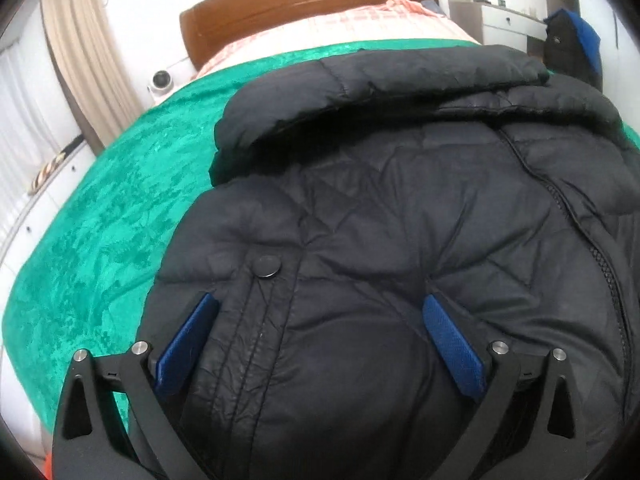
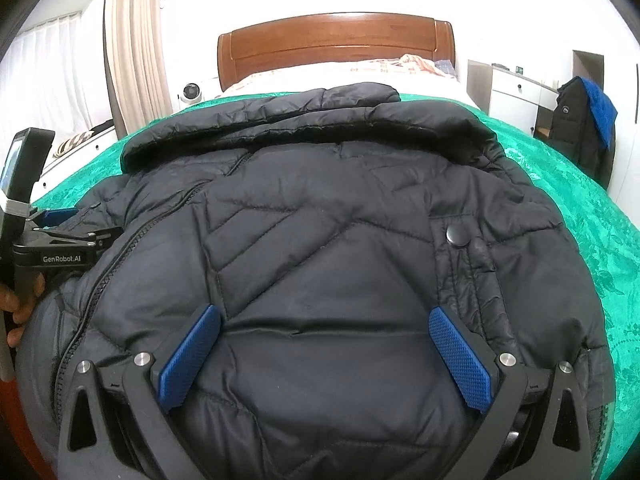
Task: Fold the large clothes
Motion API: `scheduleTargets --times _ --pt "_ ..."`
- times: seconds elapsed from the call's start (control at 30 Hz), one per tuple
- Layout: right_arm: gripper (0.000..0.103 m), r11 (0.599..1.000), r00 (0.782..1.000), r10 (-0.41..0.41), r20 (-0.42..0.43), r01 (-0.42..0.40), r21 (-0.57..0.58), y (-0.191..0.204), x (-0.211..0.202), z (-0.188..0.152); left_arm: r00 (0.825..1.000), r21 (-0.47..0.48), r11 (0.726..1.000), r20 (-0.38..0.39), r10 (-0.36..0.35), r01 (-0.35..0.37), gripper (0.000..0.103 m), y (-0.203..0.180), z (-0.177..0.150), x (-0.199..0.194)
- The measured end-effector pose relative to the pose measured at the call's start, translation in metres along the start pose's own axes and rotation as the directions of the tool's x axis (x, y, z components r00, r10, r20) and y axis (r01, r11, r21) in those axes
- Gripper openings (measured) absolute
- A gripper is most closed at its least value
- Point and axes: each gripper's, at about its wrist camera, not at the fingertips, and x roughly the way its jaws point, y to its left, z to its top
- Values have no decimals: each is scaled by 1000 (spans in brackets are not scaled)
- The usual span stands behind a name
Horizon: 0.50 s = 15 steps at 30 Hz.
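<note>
I have the black puffer jacket (image 2: 320,240) lying spread on the green blanket (image 1: 100,220) that covers the bed, its collar (image 1: 360,76) rolled toward the wooden headboard (image 2: 336,46). The zip (image 2: 120,248) runs down the jacket's middle, between my two grippers.

My left gripper (image 1: 320,304) hovers low over the jacket's left front panel, its blue-padded fingers (image 1: 188,340) spread wide. Padded fabric bulges between them, but the pads do not press on it as far as I can see. A round snap button (image 1: 268,267) sits just ahead of the left finger.

My right gripper (image 2: 324,316) is over the right front panel, fingers (image 2: 460,364) likewise wide apart, with nothing clamped. A second snap button (image 2: 456,236) lies ahead of its right finger. In the right wrist view the left gripper shows at the far left edge, with a hand (image 2: 20,304) around its handle.

Beyond the bed I see beige curtains (image 2: 136,52), a white drawer unit (image 2: 516,100) and another dark jacket (image 2: 580,128) hung beside it.
</note>
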Motion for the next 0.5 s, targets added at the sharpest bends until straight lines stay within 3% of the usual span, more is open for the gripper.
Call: scheduleTargets --times 0.5 --pt "103 1000 1000 -4 5 4 -2 2 -1 -1 1000 -15 1000 27 -9 9 103 -3 -7 0"
